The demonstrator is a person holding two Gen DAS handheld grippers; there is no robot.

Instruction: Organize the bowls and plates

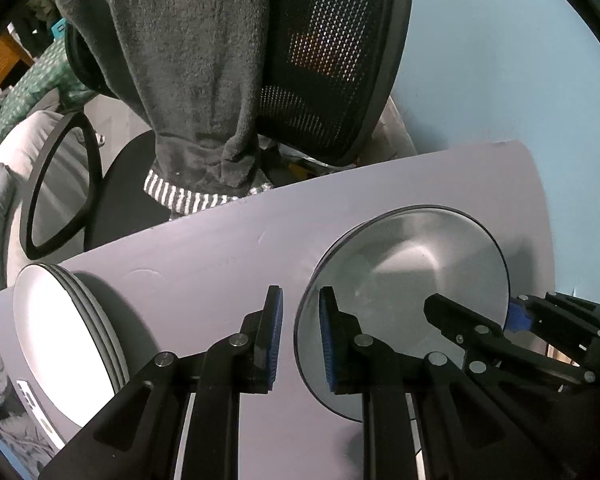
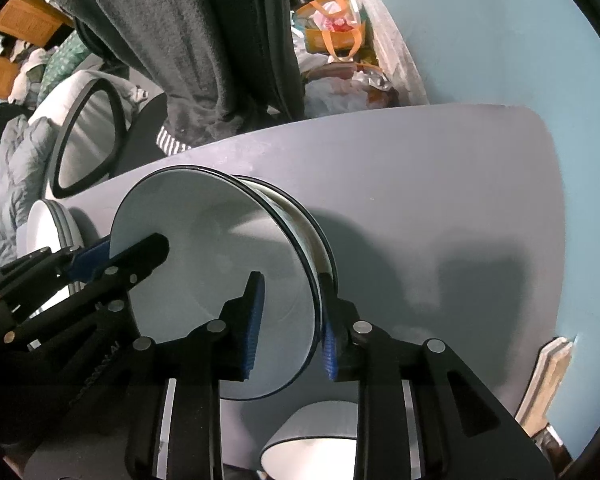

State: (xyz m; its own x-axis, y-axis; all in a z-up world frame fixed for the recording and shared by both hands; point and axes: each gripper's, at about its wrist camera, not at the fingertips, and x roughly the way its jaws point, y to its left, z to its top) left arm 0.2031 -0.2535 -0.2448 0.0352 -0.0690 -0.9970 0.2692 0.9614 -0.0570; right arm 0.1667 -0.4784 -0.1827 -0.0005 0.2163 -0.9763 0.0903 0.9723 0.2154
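Both tongs straddle one bowl's (image 2: 220, 264) rim. Left tongs (image 1: 300, 338), at the rim's 9 o'clock, stand apart with pads clear of it; right tongs (image 2: 288, 328), at its 3 o'clock, are slightly parted, not pressing. Stacked plates (image 1: 60, 340) sit at the counter's (image 1: 220, 248) 9 o'clock.

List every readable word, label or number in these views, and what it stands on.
"AI": seemingly the end of the raised lettering on the left gripper body; the rest is illegible.
White label beside the plate stack: dark marks, too blurred to read.
Nothing else carries text.
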